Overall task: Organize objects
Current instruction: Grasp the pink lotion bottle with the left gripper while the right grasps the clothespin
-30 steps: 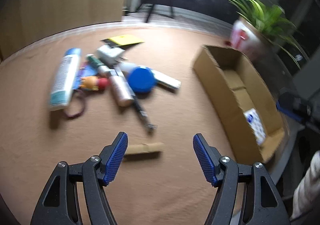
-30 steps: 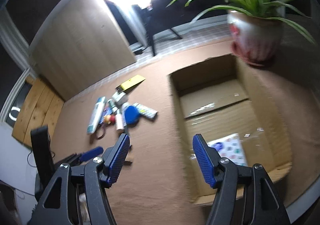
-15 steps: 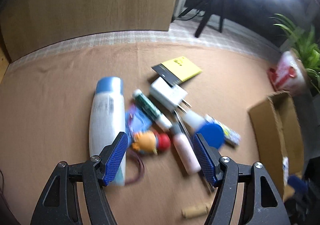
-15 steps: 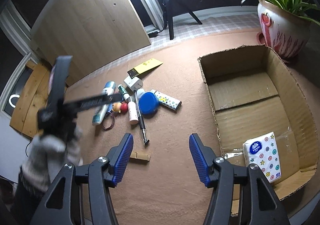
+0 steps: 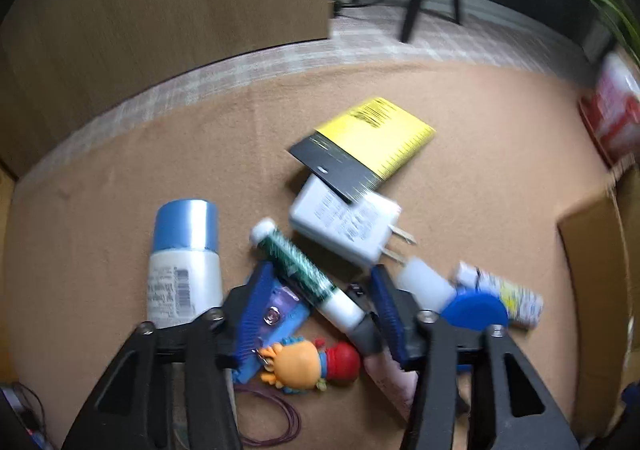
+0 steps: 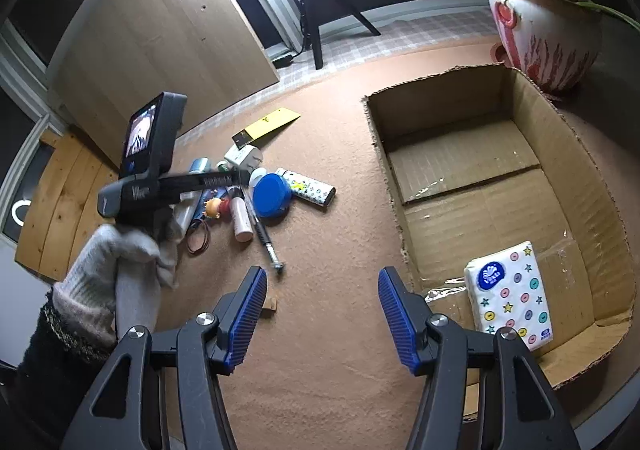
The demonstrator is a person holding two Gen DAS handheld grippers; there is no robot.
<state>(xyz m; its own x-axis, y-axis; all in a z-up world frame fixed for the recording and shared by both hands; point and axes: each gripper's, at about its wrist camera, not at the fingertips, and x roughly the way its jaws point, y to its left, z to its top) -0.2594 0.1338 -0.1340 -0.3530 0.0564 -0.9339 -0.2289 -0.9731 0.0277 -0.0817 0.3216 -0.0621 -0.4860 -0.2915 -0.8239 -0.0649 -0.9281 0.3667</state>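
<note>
Left gripper [image 5: 316, 306]: jaws spread wide, nothing held, low over the pile with the green tube [image 5: 304, 274] lying aslant between its fingers; whether a pad touches the tube cannot be told (frame blurred).

Pile, left to right in the left wrist view: white bottle [image 5: 184, 266], blue cap away; blue card [image 5: 276, 314]; doll [image 5: 308, 364] nearest the camera; green tube; pink bottle [image 5: 390, 378], mostly hidden behind the right finger; charger [image 5: 346, 226] under a yellow card [image 5: 368, 146]; blue lid [image 5: 476, 310]; patterned tube [image 5: 504, 300].

Right gripper [image 6: 320, 314]: jaws wide, empty, hanging above bare mat just left of the box [image 6: 580, 186]. Box holds only a tissue pack [image 6: 508, 294] at its near end.

Step in hand, by judgement: picking the next item, probably the green tube. Next move calls for lowering, closing across the tube's width, then carrying it right to the box.
</note>
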